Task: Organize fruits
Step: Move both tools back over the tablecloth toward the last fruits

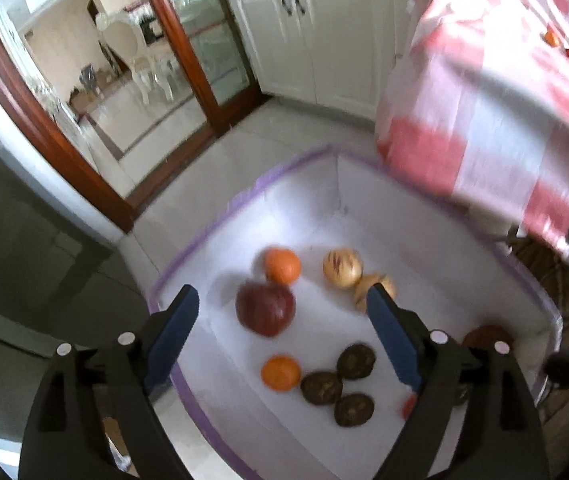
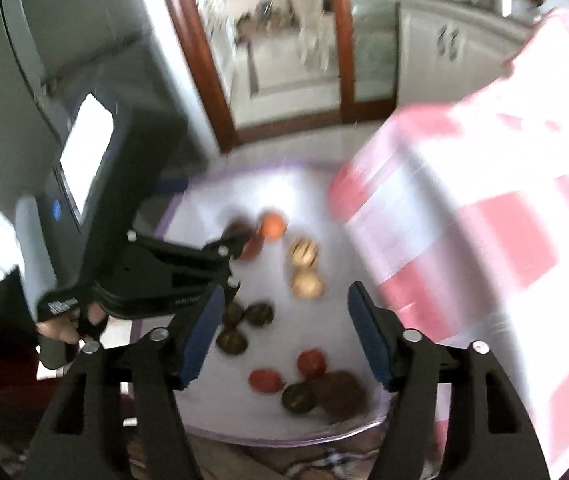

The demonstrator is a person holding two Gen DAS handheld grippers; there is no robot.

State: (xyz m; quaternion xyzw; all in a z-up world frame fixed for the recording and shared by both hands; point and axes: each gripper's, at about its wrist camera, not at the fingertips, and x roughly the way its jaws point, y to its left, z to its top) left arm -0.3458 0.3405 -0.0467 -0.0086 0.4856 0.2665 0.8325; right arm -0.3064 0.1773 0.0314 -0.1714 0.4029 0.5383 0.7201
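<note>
- Left gripper [image 1: 282, 312] and right gripper [image 2: 286, 314]: both sets of tongs apart, nothing between the pads, hanging over the bin.
- White bin [image 1: 188, 256], purple rim, holds most of the fruit: dark round ones [image 1: 321, 387], oranges [image 1: 280, 373], red apple [image 1: 265, 309], two striped pale melons [image 1: 342, 268], tomatoes [image 2: 311, 363].
- Far side: checked tablecloth [image 1: 496, 92] has at least two small fruits [image 1: 551, 37] left on it. My read: mostly done, those remain.
</note>
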